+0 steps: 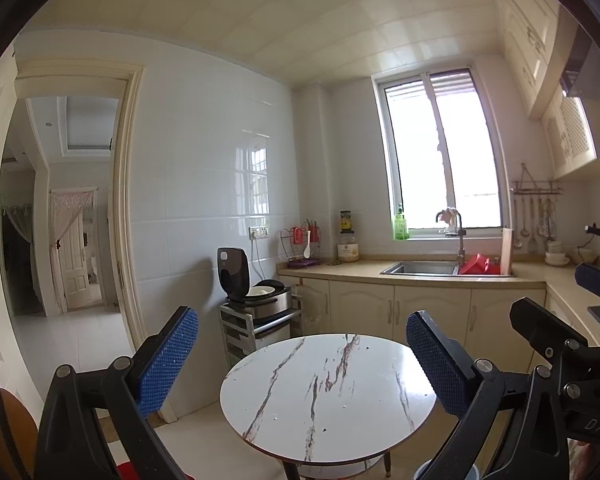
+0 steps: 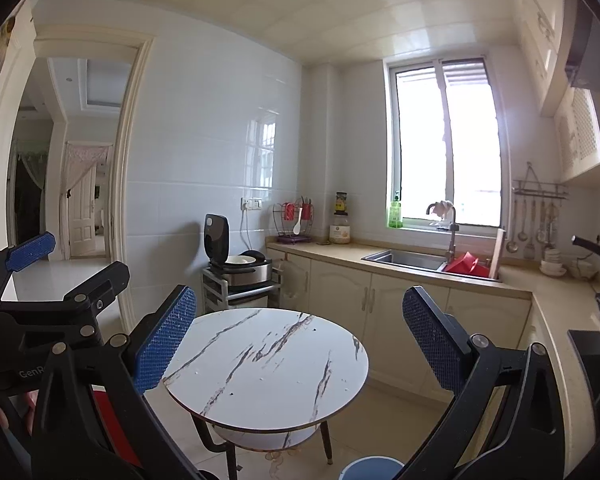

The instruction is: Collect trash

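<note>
1. Your left tongs are spread wide with nothing between the blue pads. Your right tongs are just as wide and just as empty.

2. No clear piece of trash shows in either view. All you have are a few tiny specks scattered on the round marble table. They are too small to tell whether they are crumbs or marks in the stone.

3. The table lies ahead of and below both pairs of tongs. In the left wrist view it sits a little right of centre. In the right wrist view it sits a little left of centre. So it lies between your hands, and neither one looks clearly nearer.

4. The specks are mere dots with no long axis, so you have no grip direction to line up. My guess is that you must drop well down and tilt forward before anything comes within reach.

5. A round blue tub peeks in at the bottom edge, on the floor at your side of the table. It is probably the bin, though only its rim shows. It lies lower and towards your right hand, so that hand looks better placed to drop things in.
</note>
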